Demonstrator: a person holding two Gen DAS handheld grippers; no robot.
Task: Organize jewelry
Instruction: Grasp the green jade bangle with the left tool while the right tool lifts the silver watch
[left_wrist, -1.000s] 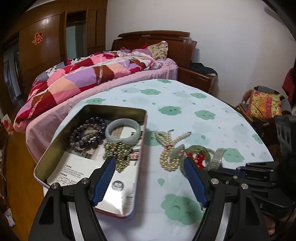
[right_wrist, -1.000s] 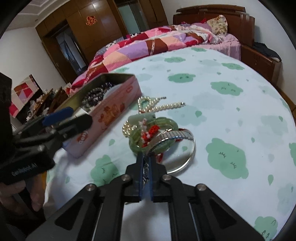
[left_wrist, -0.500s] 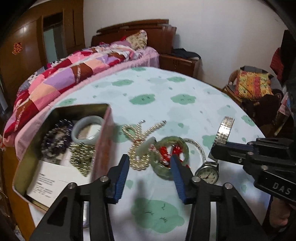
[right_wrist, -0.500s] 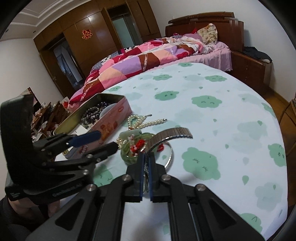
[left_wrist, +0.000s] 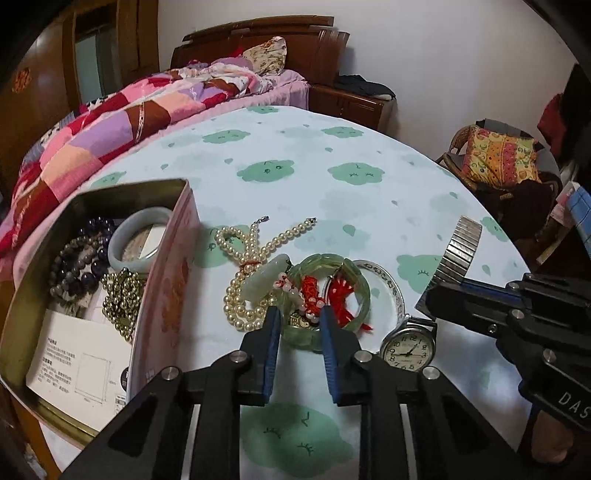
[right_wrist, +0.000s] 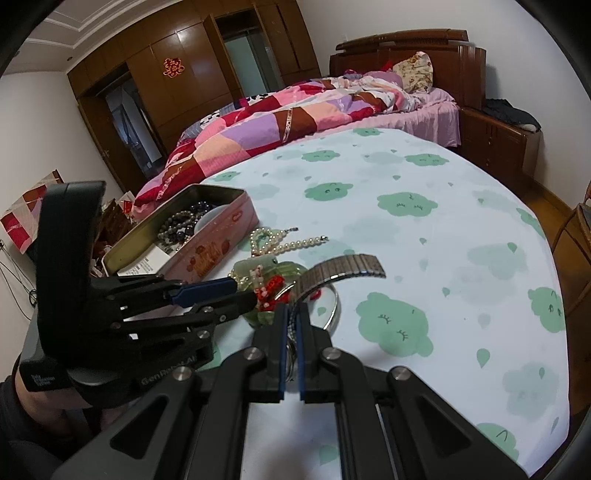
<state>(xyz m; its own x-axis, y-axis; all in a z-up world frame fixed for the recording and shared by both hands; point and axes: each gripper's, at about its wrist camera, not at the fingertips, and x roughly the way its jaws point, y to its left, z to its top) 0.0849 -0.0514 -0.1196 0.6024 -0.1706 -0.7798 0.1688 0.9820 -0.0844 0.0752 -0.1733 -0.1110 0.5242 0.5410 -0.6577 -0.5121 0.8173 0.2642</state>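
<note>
Meanwhile the left gripper (left_wrist: 298, 318) had narrowed around the green bangle (left_wrist: 327, 291) right of the tin (left_wrist: 162, 273); the right gripper (right_wrist: 291, 314), pinching the watch (left_wrist: 408, 347), had lifted it clear for boxing.

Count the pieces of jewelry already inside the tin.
4, unless more hide beneath: in the tin, a pale jade bangle at the far end, two dark bead bracelets beside it, and a brassy bead strand nearer the paper card.
</note>
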